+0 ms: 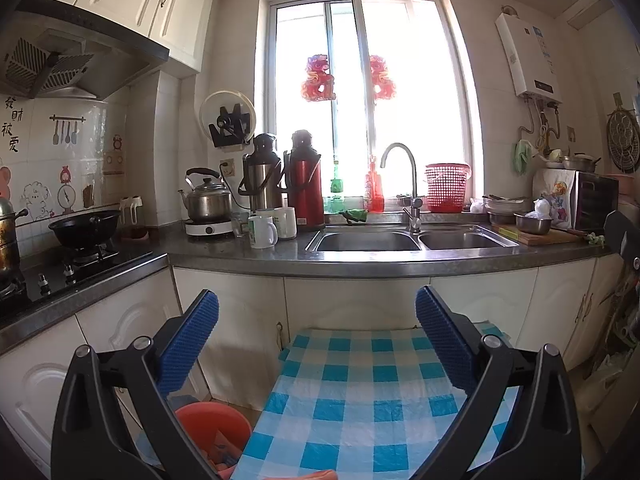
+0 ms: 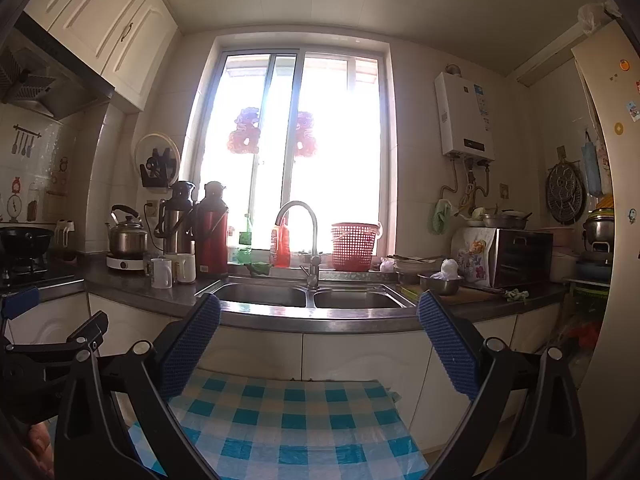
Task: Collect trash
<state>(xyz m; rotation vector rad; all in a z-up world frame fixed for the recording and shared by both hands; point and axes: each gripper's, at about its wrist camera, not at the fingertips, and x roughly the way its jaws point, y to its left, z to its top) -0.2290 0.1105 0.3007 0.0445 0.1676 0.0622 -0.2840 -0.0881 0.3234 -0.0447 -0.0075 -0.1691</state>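
My left gripper point(image 1: 317, 308) is open and empty, held above a small table with a blue-and-white checked cloth point(image 1: 360, 400). An orange bin point(image 1: 216, 424) stands on the floor to the left of the table, with some scraps inside. An orange strip point(image 1: 320, 475) lies at the near edge of the cloth. My right gripper point(image 2: 319, 314) is open and empty, held higher over the same checked cloth point(image 2: 288, 420). The left gripper's blue pad point(image 2: 20, 302) shows at the left edge of the right wrist view. No other trash is visible on the cloth.
A dark counter point(image 1: 360, 258) with a double sink point(image 1: 368, 240) and tap point(image 1: 400, 184) runs along the window. Thermoses point(image 1: 306, 180), mugs point(image 1: 262, 230), a kettle point(image 1: 208, 198), a red basket point(image 1: 446, 188), bowls point(image 1: 532, 222) and a stove with a wok point(image 1: 84, 228) stand on it.
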